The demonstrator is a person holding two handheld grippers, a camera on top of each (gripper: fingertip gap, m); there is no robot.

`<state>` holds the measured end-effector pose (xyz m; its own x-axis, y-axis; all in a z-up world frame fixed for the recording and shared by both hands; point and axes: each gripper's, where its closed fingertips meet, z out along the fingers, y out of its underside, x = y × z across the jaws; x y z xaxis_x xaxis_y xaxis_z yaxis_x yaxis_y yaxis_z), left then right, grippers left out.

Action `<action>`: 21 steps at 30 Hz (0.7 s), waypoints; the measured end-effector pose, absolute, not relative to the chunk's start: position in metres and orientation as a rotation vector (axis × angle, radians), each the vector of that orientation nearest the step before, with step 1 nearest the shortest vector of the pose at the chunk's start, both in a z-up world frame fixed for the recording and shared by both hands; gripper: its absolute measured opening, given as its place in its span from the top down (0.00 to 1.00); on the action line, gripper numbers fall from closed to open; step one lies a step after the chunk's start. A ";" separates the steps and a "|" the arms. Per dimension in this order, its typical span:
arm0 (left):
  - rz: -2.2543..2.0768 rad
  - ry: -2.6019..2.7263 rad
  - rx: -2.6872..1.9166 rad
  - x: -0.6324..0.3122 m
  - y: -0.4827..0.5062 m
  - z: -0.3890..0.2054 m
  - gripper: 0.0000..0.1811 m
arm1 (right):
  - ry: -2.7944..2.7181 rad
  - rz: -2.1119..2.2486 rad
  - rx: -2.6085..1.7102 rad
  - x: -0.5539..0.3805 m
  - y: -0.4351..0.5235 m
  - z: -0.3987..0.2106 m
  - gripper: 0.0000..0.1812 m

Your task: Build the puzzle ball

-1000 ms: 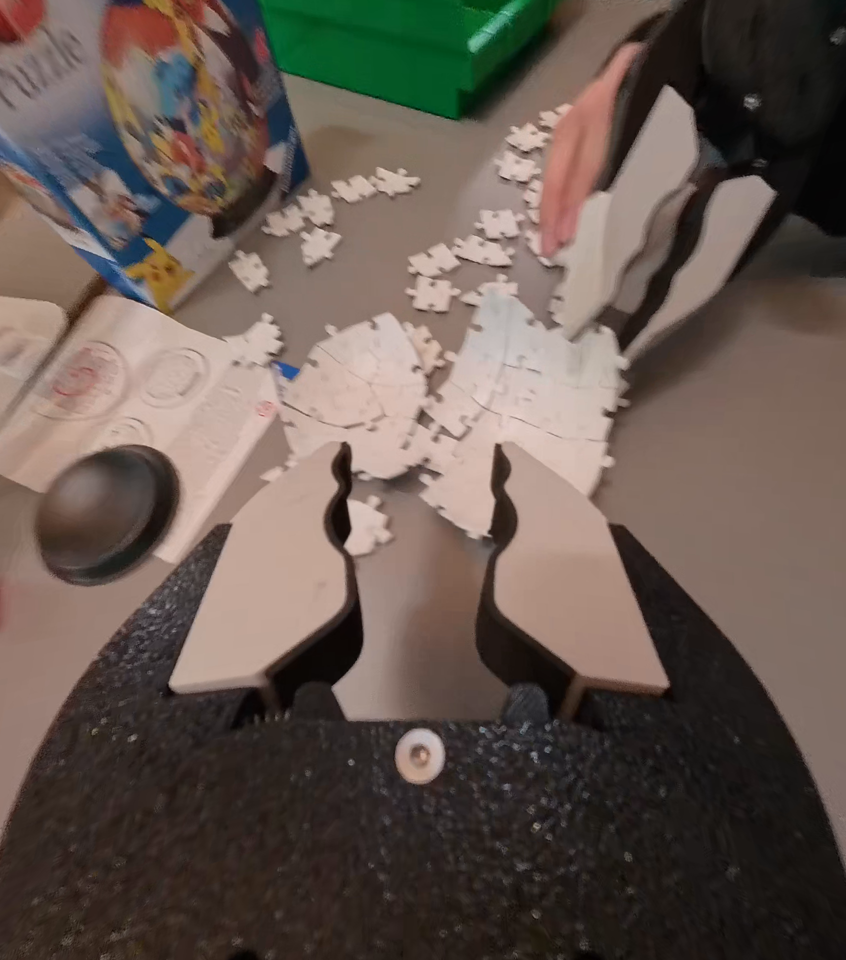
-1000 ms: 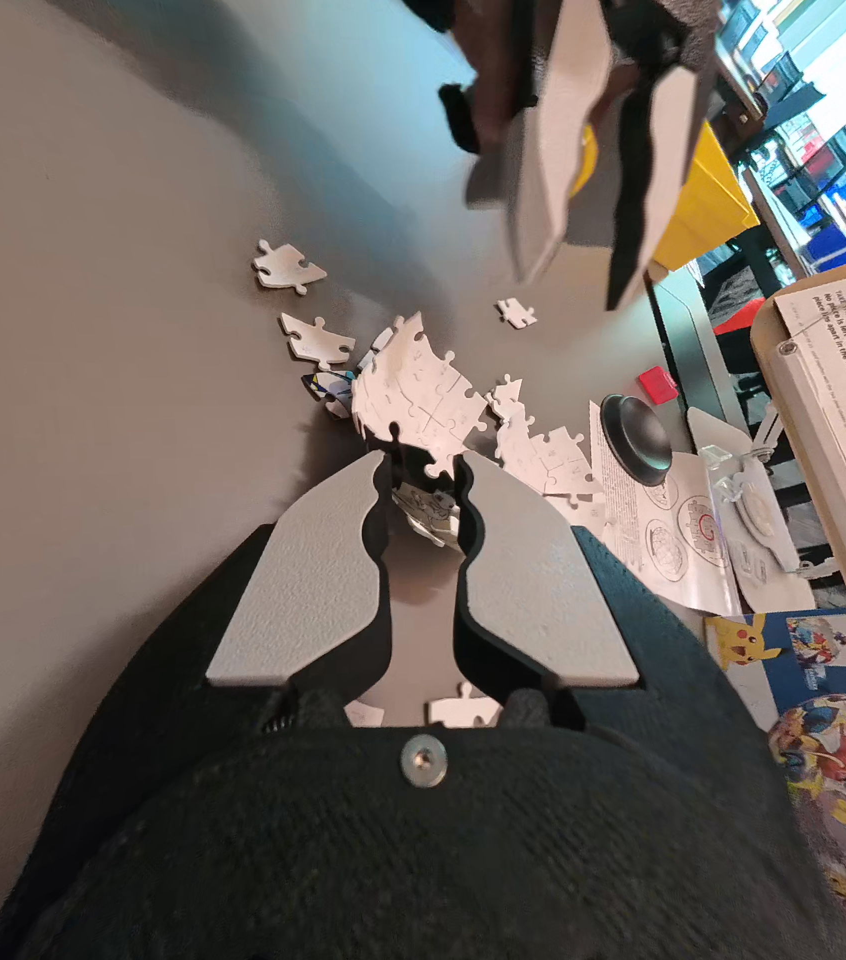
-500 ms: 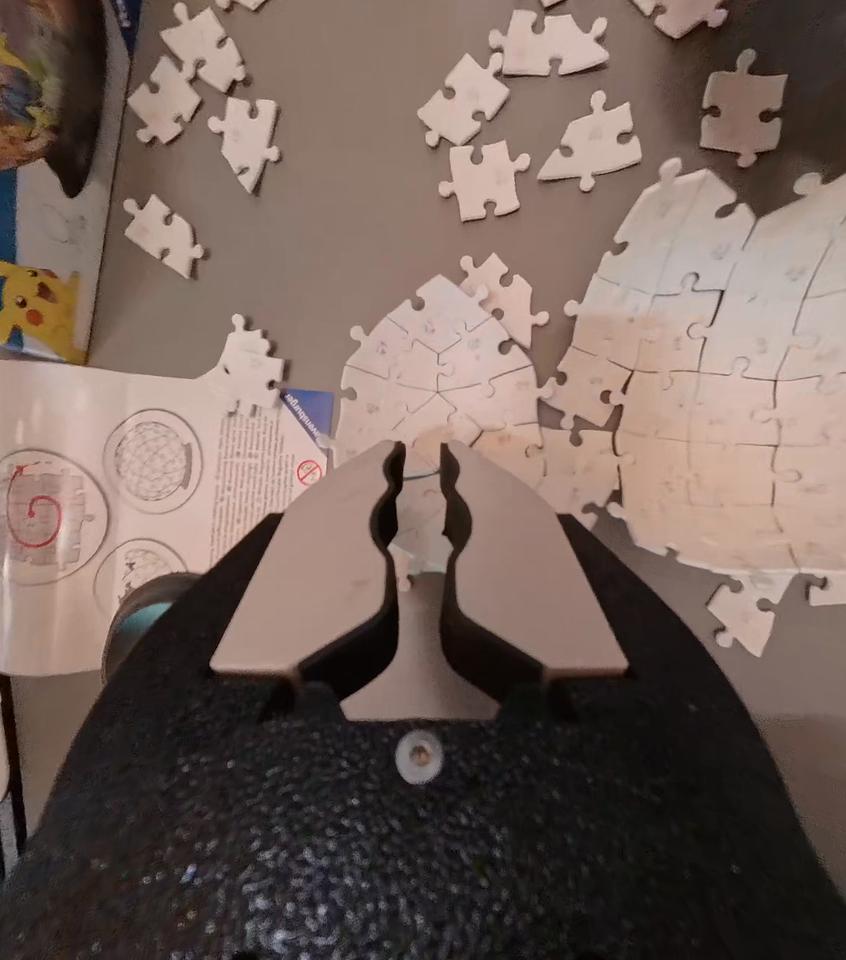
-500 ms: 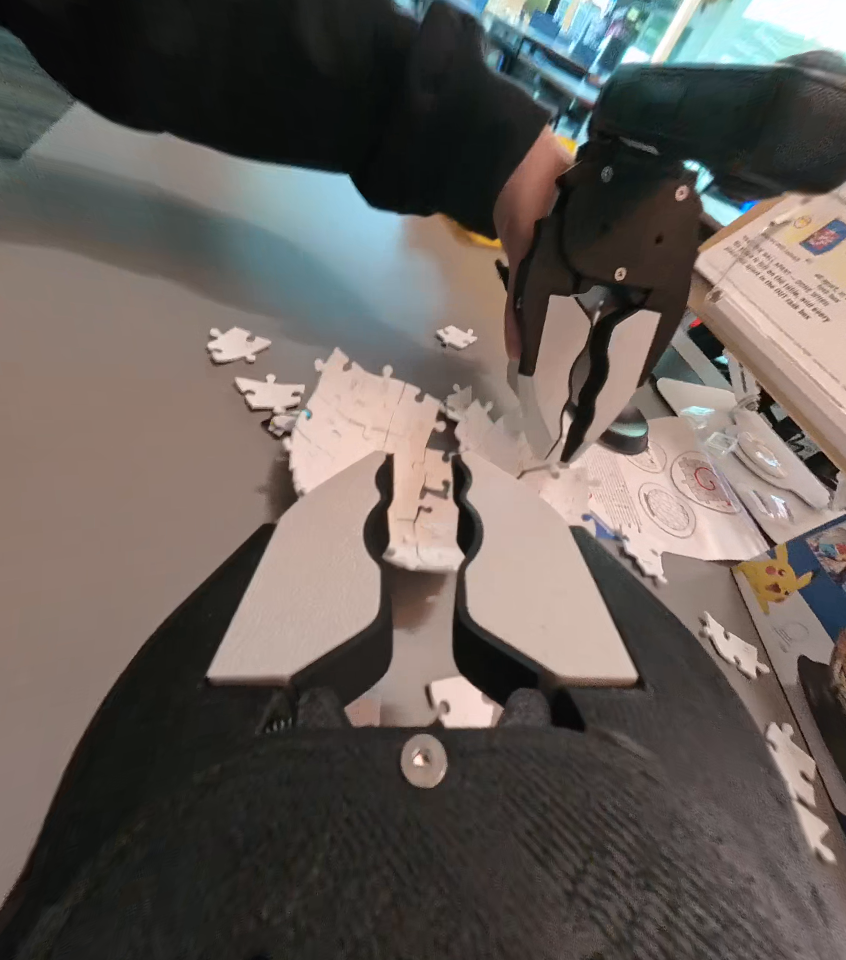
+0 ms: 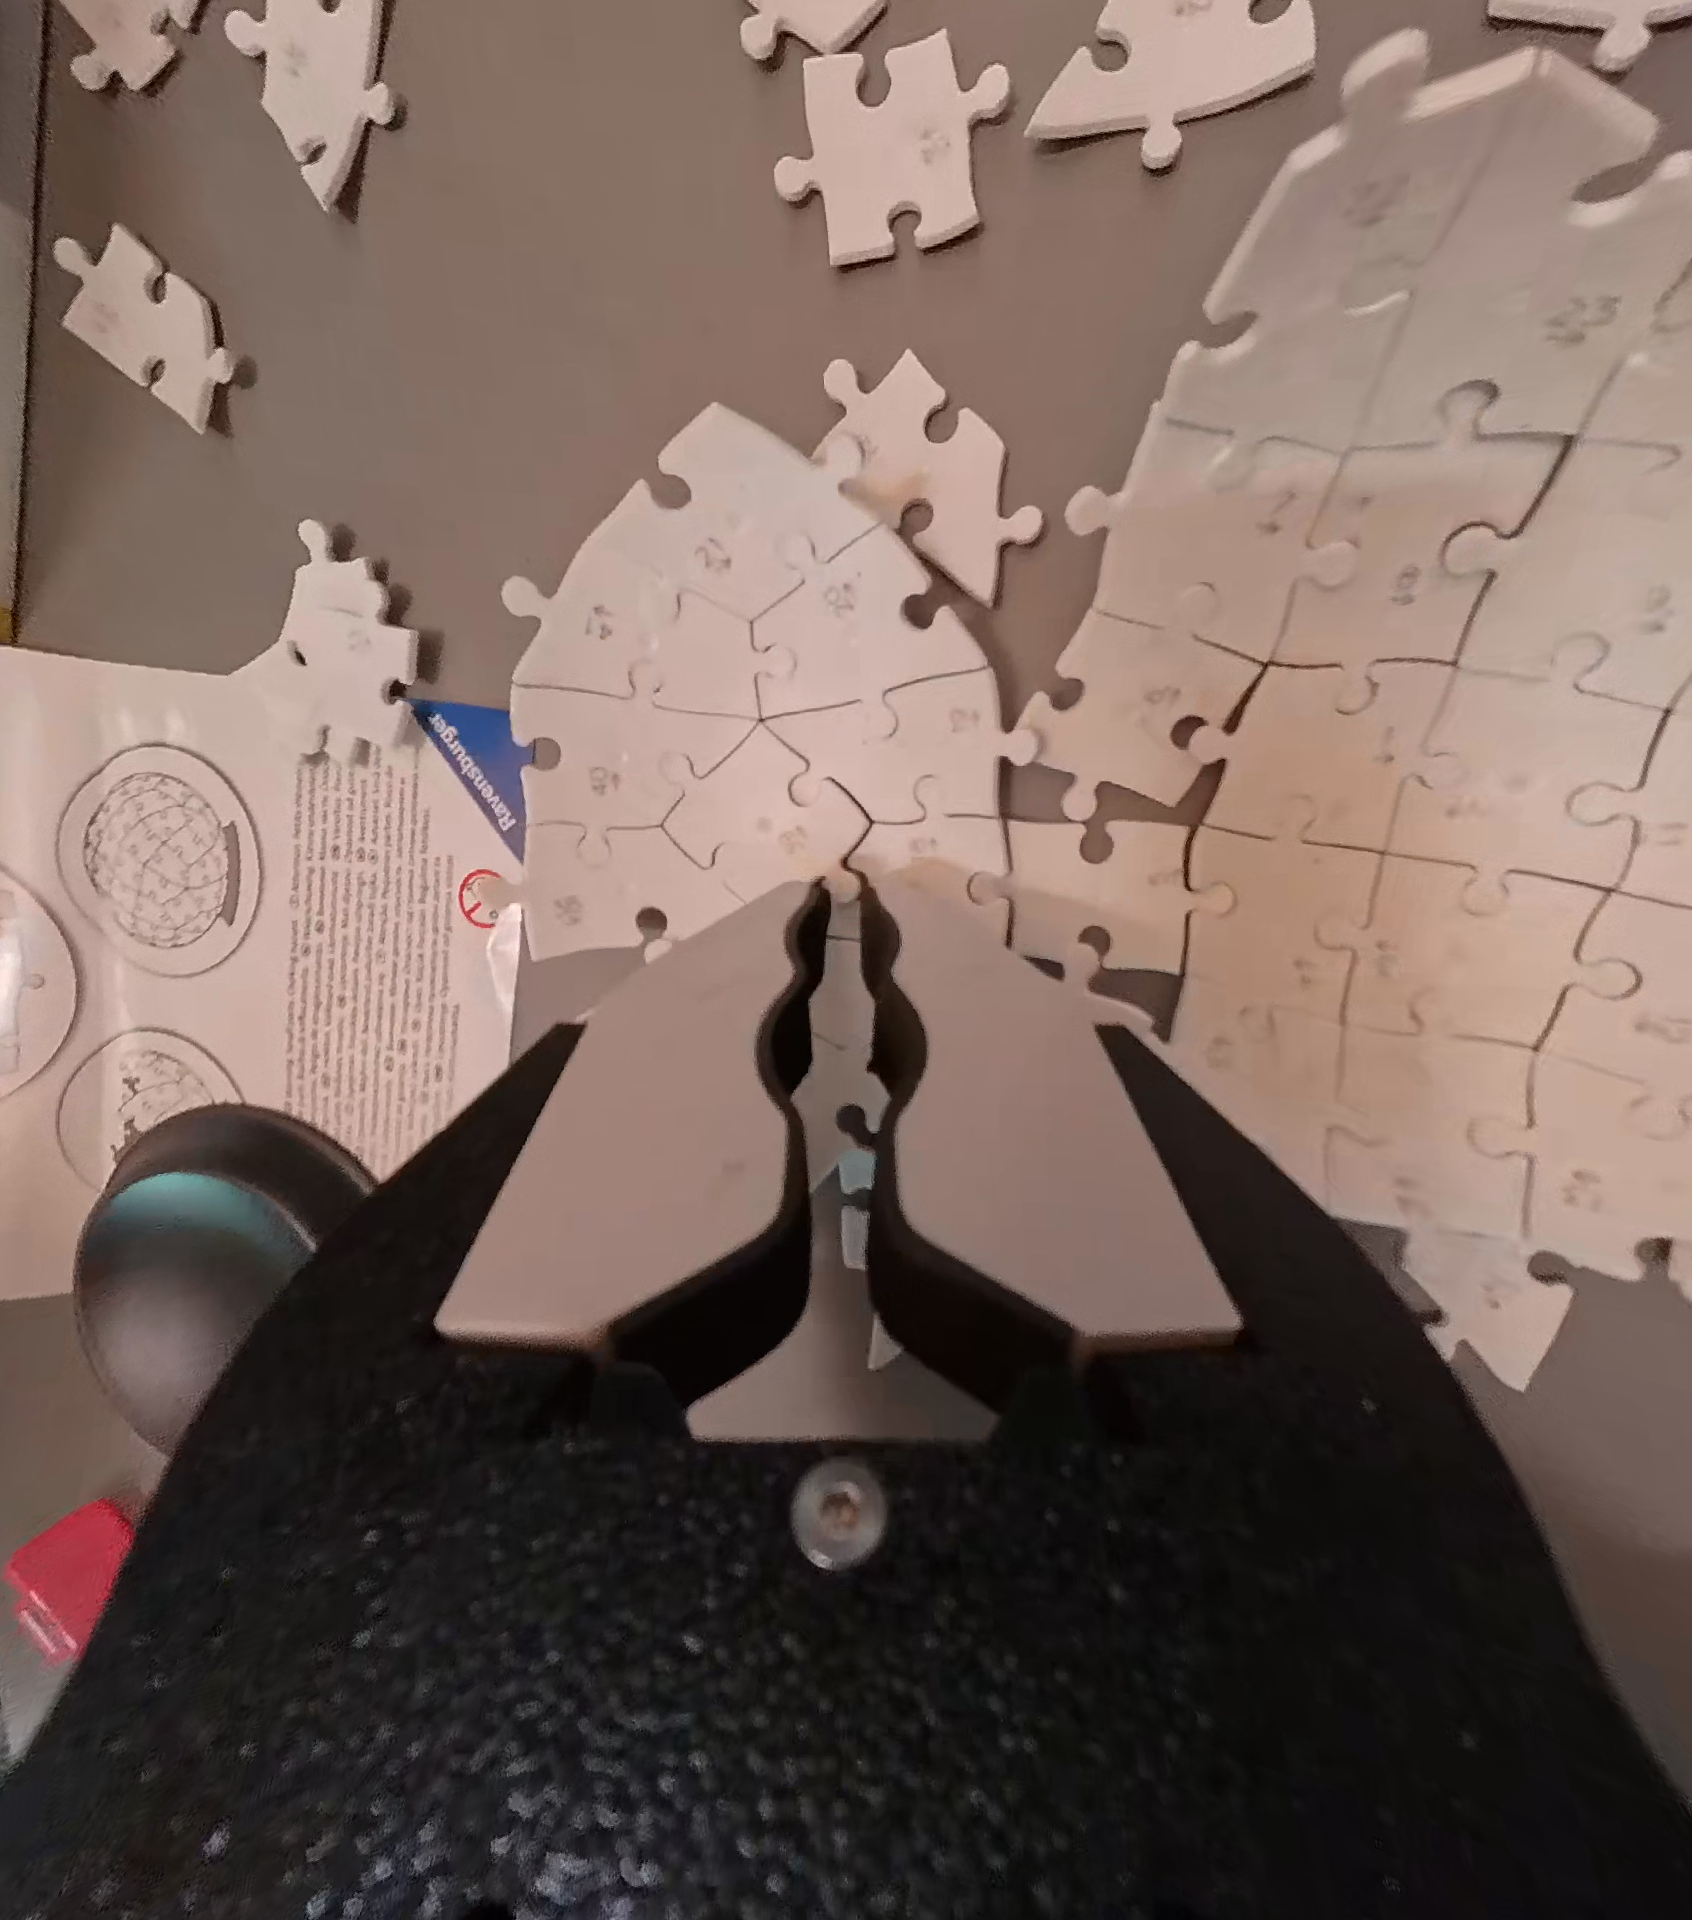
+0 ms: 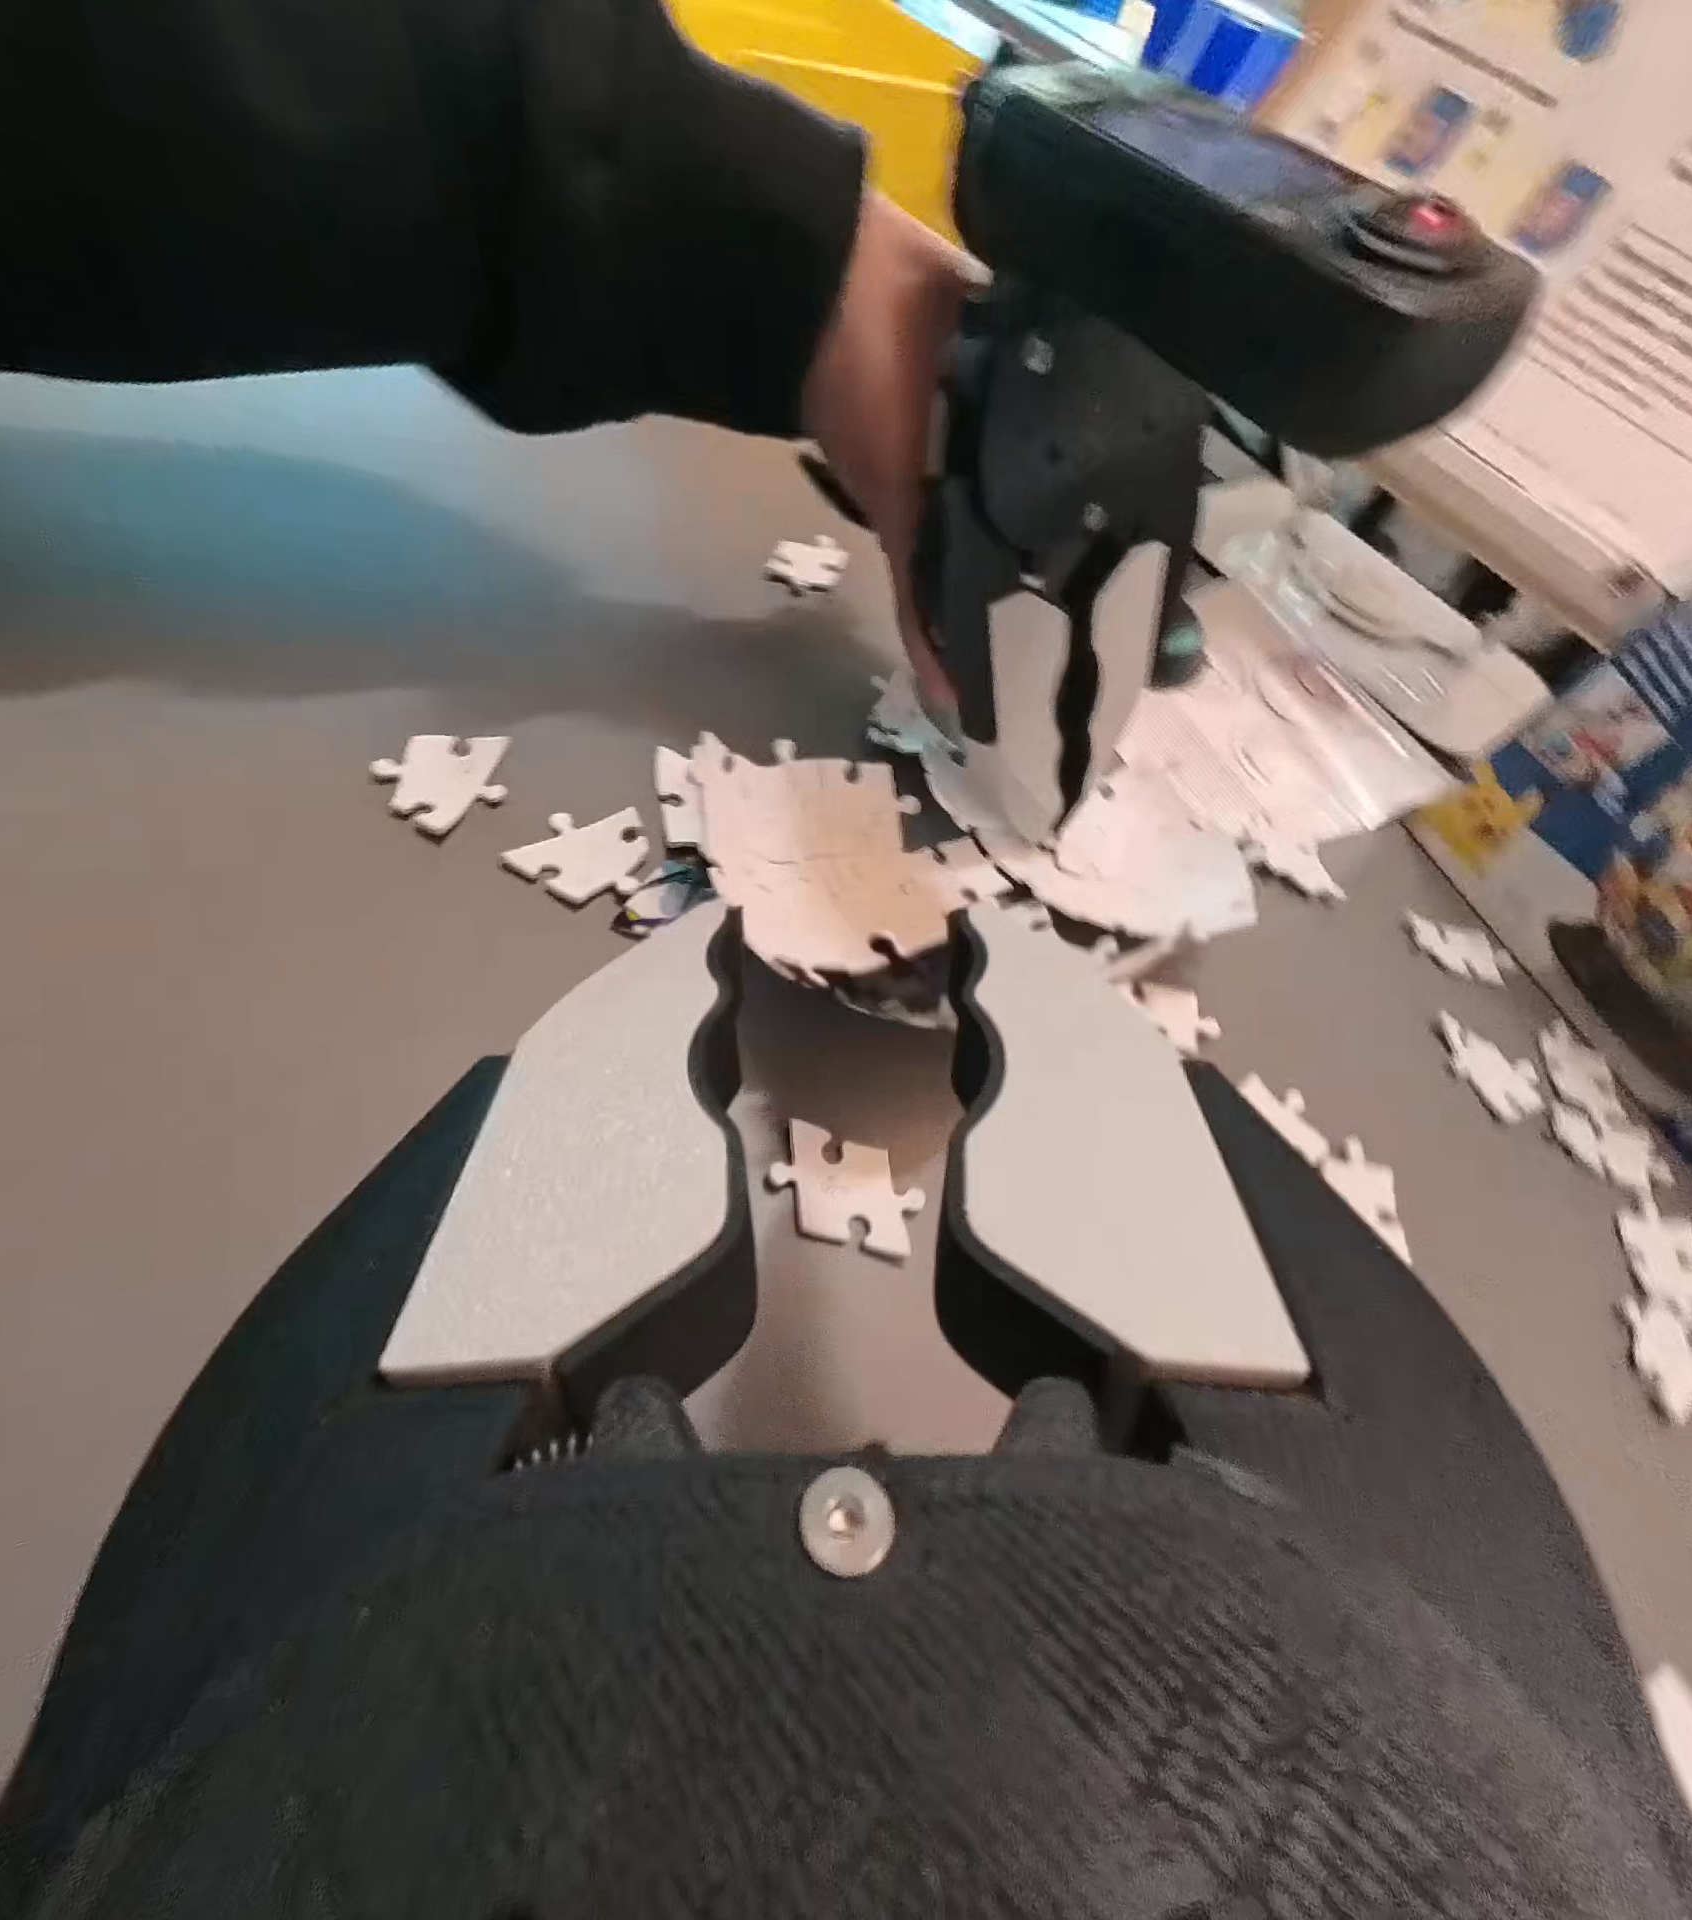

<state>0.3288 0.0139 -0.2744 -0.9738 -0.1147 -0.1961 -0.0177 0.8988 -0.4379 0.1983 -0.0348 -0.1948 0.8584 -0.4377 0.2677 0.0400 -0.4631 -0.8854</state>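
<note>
- Left gripper (image 5: 844,902) is clamped on the near edge of the smaller puzzle section (image 5: 748,717).
- Right gripper (image 6: 844,935) stands apart, at the rim of the larger section (image 6: 821,862).
- Two assembled sections lie mid-counter (image 5: 530,312), loose pieces (image 5: 899,156) scattered around.

**Surfaces and finishes, quick rundown**

The left claw (image 5: 844,902) has a rough, pebbled black plastic body with smooth matt grey finger plates and a shiny metal screw. The right claw (image 6: 844,940) looks the same, just more ribbed in texture. Puzzle pieces (image 5: 892,158) look like matt white card or plastic, hard to tell which. The counter (image 5: 551,343) is smooth matt grey. The instruction leaflet (image 5: 198,935) is slightly glossy paper.
</note>
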 end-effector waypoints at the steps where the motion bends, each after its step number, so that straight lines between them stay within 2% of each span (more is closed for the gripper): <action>1: -0.658 2.836 -0.112 0.328 0.014 -0.275 0.98 | 0.383 -0.600 -1.974 0.201 -0.037 -0.197 0.79; 7: -0.644 2.768 -0.182 0.325 0.017 -0.274 0.99 | 0.793 -0.267 -1.966 0.191 -0.040 -0.232 0.80; 14: -0.752 2.782 -0.336 0.326 0.034 -0.262 0.99 | 0.869 -0.008 -1.959 0.185 -0.022 -0.248 0.86; 21: -0.751 2.831 -0.361 0.317 0.029 -0.273 1.00 | 0.941 0.024 -1.926 0.202 -0.025 -0.253 0.87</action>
